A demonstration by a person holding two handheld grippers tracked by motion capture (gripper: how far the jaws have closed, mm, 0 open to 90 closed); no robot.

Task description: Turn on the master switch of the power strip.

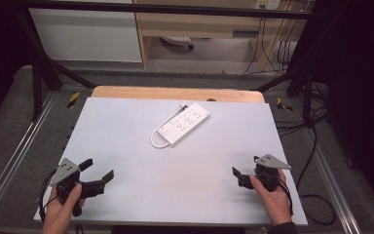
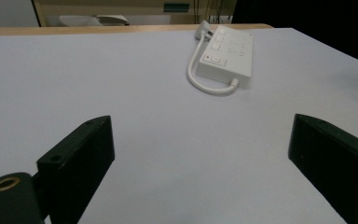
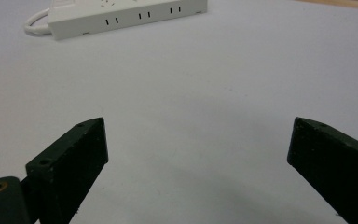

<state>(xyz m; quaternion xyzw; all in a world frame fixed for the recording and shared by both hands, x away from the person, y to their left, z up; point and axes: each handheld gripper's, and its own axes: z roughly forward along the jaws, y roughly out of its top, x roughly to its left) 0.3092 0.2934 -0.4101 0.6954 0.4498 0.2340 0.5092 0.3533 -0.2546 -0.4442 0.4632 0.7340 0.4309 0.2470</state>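
Observation:
A white power strip [image 1: 185,123] lies at an angle on the pale table [image 1: 126,151], a little beyond its middle, with its short white cord looping round its near end. My left gripper [image 1: 97,169] rests near the front left corner, held by a hand, its jaws wide apart and empty. My right gripper [image 1: 246,165] sits near the front right, also in a hand. In the left gripper view my left gripper [image 2: 200,135] faces the power strip [image 2: 228,56] far ahead. In the right gripper view my right gripper [image 3: 198,130] stands open, with the power strip [image 3: 126,11] far off.
A wooden board [image 1: 175,92] edges the table's far side. Black frame bars [image 1: 44,68] rise at both back corners. Cables [image 1: 316,195] trail on the floor at the right. A cabinet [image 1: 195,24] stands behind the table.

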